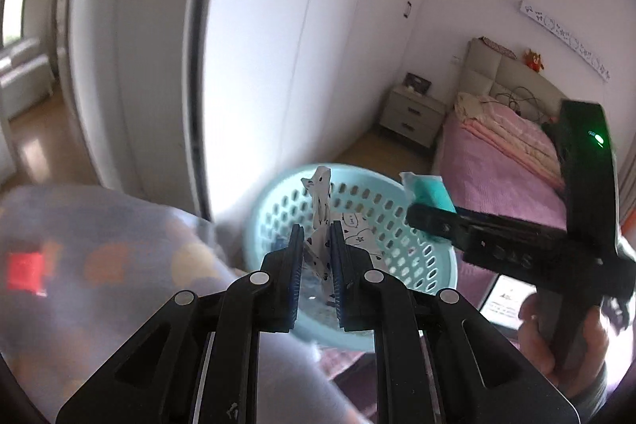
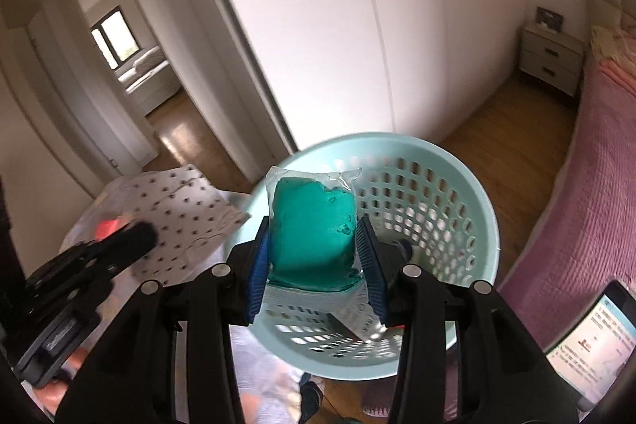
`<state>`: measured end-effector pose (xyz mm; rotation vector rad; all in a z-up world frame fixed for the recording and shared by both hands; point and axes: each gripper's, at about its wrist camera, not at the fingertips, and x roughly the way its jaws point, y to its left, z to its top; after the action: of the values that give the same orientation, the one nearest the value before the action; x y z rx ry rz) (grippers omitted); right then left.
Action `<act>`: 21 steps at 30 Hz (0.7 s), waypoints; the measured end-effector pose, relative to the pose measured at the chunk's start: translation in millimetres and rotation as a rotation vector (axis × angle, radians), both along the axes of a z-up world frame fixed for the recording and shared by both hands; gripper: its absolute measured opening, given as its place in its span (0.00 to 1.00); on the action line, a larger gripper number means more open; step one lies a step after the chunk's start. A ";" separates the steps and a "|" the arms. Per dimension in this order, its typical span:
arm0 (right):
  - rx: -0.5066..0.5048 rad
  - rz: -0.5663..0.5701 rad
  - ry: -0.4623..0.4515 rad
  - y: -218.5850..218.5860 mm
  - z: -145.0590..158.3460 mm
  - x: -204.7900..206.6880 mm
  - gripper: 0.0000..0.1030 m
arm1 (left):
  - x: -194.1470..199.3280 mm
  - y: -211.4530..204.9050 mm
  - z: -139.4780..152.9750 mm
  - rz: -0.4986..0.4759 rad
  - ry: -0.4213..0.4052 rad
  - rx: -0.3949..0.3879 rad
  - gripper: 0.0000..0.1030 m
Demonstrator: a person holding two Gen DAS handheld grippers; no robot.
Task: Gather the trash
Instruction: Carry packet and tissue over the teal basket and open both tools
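Carrying both pieces to the basket [image 2: 469, 161]: my left hand-held gripper [image 1: 316, 257] is clamped on a spotted wrapper [image 1: 318, 221], my right hand-held gripper [image 2: 314, 257] on a teal pouch [image 2: 312, 221]. Both hang over the rim; next I judge both must let go.

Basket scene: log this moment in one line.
left gripper: shut on patterned paper | right gripper: shut on teal packet | both over basket

the right tool [image 2: 316, 257] grips a clear packet of green gel [image 2: 312, 225] above a pale blue perforated basket [image 2: 469, 193]; at left, the left tool [image 2: 131, 243] holds a dotted white wrapper [image 2: 183, 201].
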<state>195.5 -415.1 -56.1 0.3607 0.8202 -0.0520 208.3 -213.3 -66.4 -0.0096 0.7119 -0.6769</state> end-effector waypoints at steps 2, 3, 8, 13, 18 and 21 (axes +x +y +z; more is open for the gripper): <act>-0.003 -0.017 0.016 -7.9 -5.8 0.5 0.38 | 9.8 -9.0 -8.6 -0.008 0.026 0.001 0.12; -0.004 -0.025 0.023 -11.3 -8.5 0.8 0.38 | 14.3 -15.2 -13.8 -0.012 0.036 0.006 0.12; -0.001 -0.050 0.042 -20.4 -16.6 2.1 0.38 | 24.4 -31.2 -27.7 -0.019 0.054 0.035 0.16; -0.001 -0.059 0.053 -20.9 -20.7 9.1 0.41 | 28.6 -35.6 -33.2 -0.019 0.065 0.035 0.31; 0.006 -0.089 0.060 -26.7 -26.4 10.2 0.59 | 21.1 -25.4 -29.7 -0.001 0.050 0.037 0.44; 0.025 -0.116 0.052 -35.9 -26.2 3.5 0.59 | 16.3 -14.1 -25.4 0.013 0.054 0.018 0.45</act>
<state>199.0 -451.0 -82.3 0.4316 0.8517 -0.1600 224.7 -227.4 -91.8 -0.0154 0.7692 -0.6598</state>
